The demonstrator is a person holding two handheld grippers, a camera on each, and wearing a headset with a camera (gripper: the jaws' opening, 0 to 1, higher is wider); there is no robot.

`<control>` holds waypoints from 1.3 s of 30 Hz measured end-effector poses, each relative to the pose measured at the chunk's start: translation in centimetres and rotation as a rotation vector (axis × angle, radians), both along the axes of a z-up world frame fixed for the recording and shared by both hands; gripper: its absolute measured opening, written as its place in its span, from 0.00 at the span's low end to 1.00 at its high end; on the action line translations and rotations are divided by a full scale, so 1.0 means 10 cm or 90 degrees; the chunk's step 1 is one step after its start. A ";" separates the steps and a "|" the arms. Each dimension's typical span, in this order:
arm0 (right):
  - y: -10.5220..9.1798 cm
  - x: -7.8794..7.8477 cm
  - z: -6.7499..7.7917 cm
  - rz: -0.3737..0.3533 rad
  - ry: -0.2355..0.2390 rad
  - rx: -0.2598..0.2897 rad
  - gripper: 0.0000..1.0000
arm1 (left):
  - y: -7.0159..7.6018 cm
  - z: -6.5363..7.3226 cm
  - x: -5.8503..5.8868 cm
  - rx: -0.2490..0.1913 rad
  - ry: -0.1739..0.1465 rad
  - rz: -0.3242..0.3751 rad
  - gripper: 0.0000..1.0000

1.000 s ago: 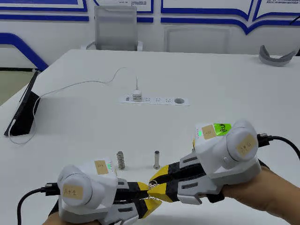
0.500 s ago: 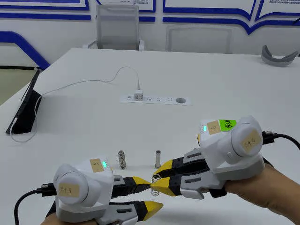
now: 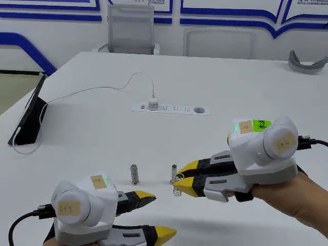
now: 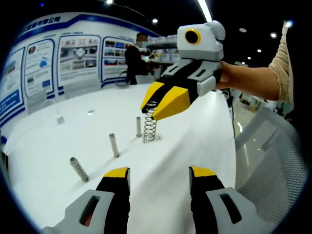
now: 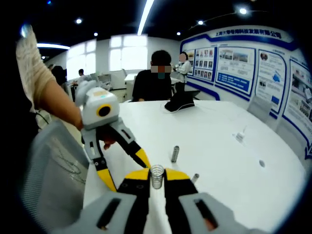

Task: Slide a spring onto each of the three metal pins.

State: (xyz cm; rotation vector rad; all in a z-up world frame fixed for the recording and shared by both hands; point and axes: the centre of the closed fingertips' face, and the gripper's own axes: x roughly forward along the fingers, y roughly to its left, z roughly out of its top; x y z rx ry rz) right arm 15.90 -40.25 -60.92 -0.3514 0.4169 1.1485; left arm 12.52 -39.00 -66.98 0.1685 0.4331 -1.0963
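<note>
My right gripper (image 3: pixel 179 183) is shut on a small metal spring (image 3: pixel 177 191), which hangs upright from its yellow tips just in front of a bare pin (image 3: pixel 173 172). In the left gripper view that spring (image 4: pixel 150 127) hangs beside one thin pin (image 4: pixel 138 126), its lower end near the table. Left of it stand a second bare pin (image 4: pixel 113 145) and a pin wearing a spring (image 4: pixel 78 169); the same sprung pin (image 3: pixel 134 174) shows in the head view. My left gripper (image 3: pixel 158 215) is open with nothing between its jaws, low and left of the spring.
A white power strip (image 3: pixel 169 108) with a plugged charger and cable lies mid-table. A dark tablet (image 3: pixel 28 118) leans at the left edge. Chairs (image 3: pixel 130 28) stand beyond the table and a grey headband (image 3: pixel 307 62) lies far right. A seated person (image 5: pixel 156 80) shows in the right gripper view.
The two grippers met at the spring a second ago. My left gripper has opened and drawn back left; my right gripper has carried the spring up and right to the bare pin.
</note>
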 end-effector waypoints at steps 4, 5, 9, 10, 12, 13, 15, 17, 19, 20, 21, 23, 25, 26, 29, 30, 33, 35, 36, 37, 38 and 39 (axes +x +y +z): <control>-0.03 0.13 0.01 -0.022 -0.007 0.003 0.12 | 0.02 -0.02 0.00 0.000 0.004 0.006 0.52; -0.03 0.17 0.01 -0.031 -0.009 0.005 0.12 | 0.03 -0.02 0.00 0.000 0.005 0.007 0.52; -0.05 0.30 0.02 -0.052 -0.016 0.009 0.12 | 0.04 -0.03 -0.01 0.000 0.007 0.009 0.53; -0.05 0.33 0.02 -0.055 -0.016 0.009 0.12 | 0.04 -0.03 -0.01 0.000 0.007 0.010 0.53; -0.06 0.41 0.01 -0.069 -0.019 0.010 0.12 | 0.04 -0.04 -0.02 0.002 0.008 0.009 0.53; -0.07 0.45 0.01 -0.075 -0.019 0.010 0.12 | 0.04 -0.04 -0.02 0.002 0.009 0.009 0.53; -0.08 0.52 0.01 -0.088 -0.023 0.012 0.12 | 0.03 -0.05 -0.02 0.003 0.009 0.009 0.53; -0.08 0.59 0.00 -0.100 -0.023 0.012 0.12 | 0.03 -0.05 -0.02 0.002 0.010 0.009 0.53; -0.08 0.64 -0.02 -0.107 -0.021 0.014 0.12 | 0.03 -0.05 -0.03 0.002 0.010 0.009 0.53; -0.08 0.66 -0.03 -0.111 -0.020 0.014 0.12 | 0.03 -0.05 -0.03 0.003 0.011 0.009 0.53; -0.08 0.69 -0.05 -0.116 -0.019 0.015 0.12 | 0.03 -0.05 -0.03 0.003 0.011 0.009 0.53; -0.08 0.73 -0.08 -0.122 -0.016 0.014 0.12 | 0.03 -0.06 -0.03 0.004 0.012 0.008 0.53; -0.08 0.78 -0.13 -0.130 -0.012 0.013 0.12 | 0.03 -0.06 -0.03 0.004 0.012 0.009 0.53; -0.08 0.80 -0.15 -0.133 -0.008 0.014 0.12 | 0.04 -0.06 -0.03 0.005 0.013 0.009 0.53; -0.07 0.83 -0.20 -0.139 -0.001 0.013 0.12 | 0.04 -0.06 -0.03 0.004 0.014 0.010 0.53; -0.07 0.84 -0.21 -0.140 0.001 0.012 0.12 | 0.04 -0.07 -0.03 0.004 0.014 0.010 0.53; -0.06 0.85 -0.26 -0.142 0.005 0.009 0.12 | 0.05 -0.07 -0.03 0.005 0.016 0.012 0.53; -0.06 0.86 -0.27 -0.143 0.008 0.008 0.12 | 0.06 -0.08 -0.02 0.004 0.016 0.013 0.53; -0.06 0.86 -0.28 -0.143 0.009 0.007 0.12 | 0.06 -0.08 -0.02 0.004 0.017 0.013 0.53; -0.06 0.86 -0.29 -0.143 0.010 0.007 0.12 | 0.06 -0.08 -0.02 0.004 0.017 0.014 0.52; -0.06 0.86 -0.29 -0.143 0.011 0.008 0.12 | 0.06 -0.08 -0.02 0.004 0.017 0.014 0.52; -0.06 0.86 -0.29 -0.144 0.012 0.008 0.12 | 0.06 -0.08 -0.02 0.004 0.017 0.014 0.52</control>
